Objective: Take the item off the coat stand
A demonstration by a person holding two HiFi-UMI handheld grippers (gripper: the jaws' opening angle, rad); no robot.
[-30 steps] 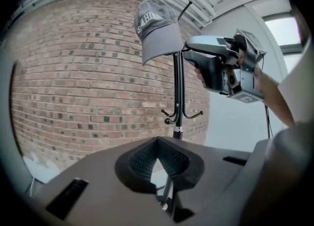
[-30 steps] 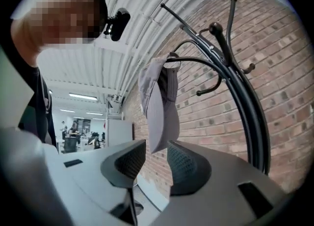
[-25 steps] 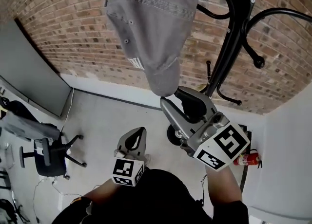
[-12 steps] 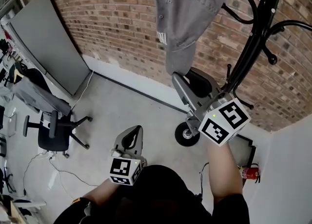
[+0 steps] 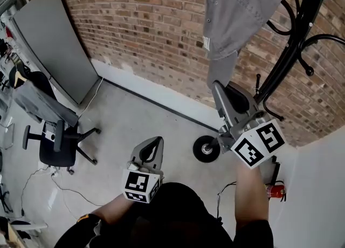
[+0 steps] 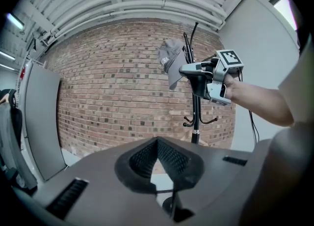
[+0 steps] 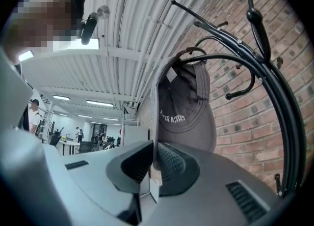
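Brick wall (image 5: 135,31) behind; grey cap (image 5: 234,9) hung on a coat stand (image 5: 294,47) hook, not yet off. Its brim was pinched by the right hand-held gripper (image 5: 220,86), jaws just closed on it; left hand-held gripper (image 5: 156,141) low, jaws together, empty. Grasp prob done, lift-off left

Left gripper (image 5: 153,143): grey shell, dark ribbed pads (image 6: 143,159) — cube (image 5: 141,186) of black-and-white square markers.
Right gripper (image 5: 220,87): same grey build, matching marker cube.
Clothing: black short-sleeved top (image 5: 178,214).
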